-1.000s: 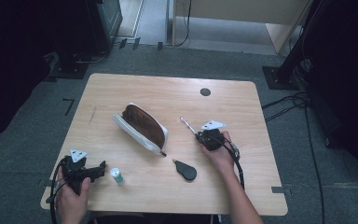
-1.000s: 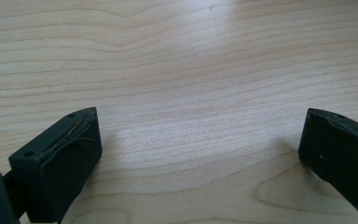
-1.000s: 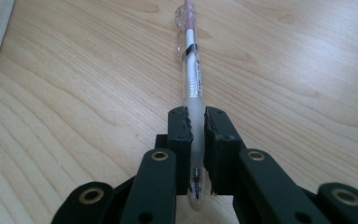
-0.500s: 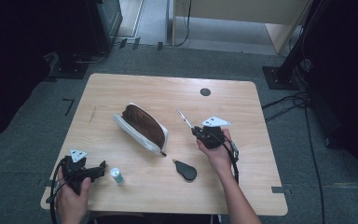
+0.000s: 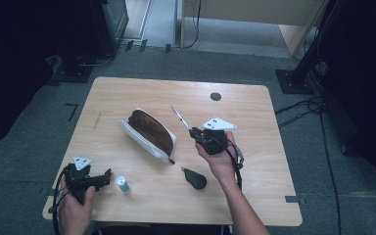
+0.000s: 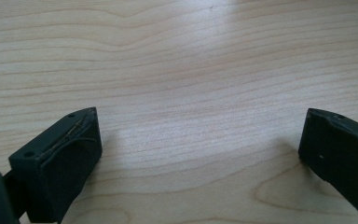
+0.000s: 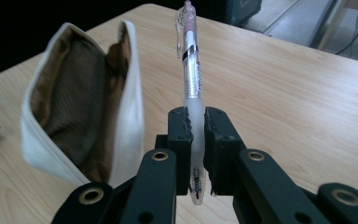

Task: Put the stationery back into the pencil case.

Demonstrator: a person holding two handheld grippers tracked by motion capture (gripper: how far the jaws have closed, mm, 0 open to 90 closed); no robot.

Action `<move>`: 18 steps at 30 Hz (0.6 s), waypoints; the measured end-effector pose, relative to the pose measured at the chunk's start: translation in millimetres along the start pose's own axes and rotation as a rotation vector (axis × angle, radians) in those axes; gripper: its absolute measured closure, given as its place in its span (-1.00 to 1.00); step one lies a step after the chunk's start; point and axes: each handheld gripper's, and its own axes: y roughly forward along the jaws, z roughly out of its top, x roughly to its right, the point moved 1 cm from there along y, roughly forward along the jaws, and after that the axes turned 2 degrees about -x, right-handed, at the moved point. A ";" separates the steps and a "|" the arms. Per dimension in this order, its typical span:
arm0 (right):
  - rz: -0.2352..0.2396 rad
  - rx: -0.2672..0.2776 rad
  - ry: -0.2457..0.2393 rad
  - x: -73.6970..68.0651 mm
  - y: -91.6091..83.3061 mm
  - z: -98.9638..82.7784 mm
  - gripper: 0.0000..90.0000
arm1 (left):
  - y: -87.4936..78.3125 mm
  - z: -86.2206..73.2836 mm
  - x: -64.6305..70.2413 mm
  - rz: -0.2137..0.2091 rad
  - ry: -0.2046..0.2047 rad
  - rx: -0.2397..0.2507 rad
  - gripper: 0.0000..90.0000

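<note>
1. Pen [image 7: 192, 70]: clear barrel with pinkish tint, dark band, frosted grip; clamped at the grip between the jaws of the right gripper [image 7: 196, 135]; held above the table [image 5: 254, 112], pointed away toward its far side.
2. Pencil case [image 5: 149, 133]: white outside, brown lining, seen unzipped and gaping; laid diagonally near the table's middle, just left of the pen.
3. Small white bottle [image 5: 122, 184], greenish cap, possibly correction fluid; stood upright near the front edge.
4. Dark teardrop-shaped item [image 5: 194, 178]: laid flat in front of the case; type not made out.
</note>
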 end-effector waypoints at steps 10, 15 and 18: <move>0.065 0.032 -0.035 -36.6 4.9 21.1 0.82 | 0.0 0.0 0.0 0.000 0.000 0.001 -1.00; 0.085 0.017 -0.063 -51.6 12.7 26.6 0.82 | 0.0 0.0 0.0 0.000 0.000 0.000 -1.00; 0.088 0.000 -0.075 -58.1 18.2 28.6 0.82 | 0.1 0.0 0.0 0.000 0.000 0.001 -1.00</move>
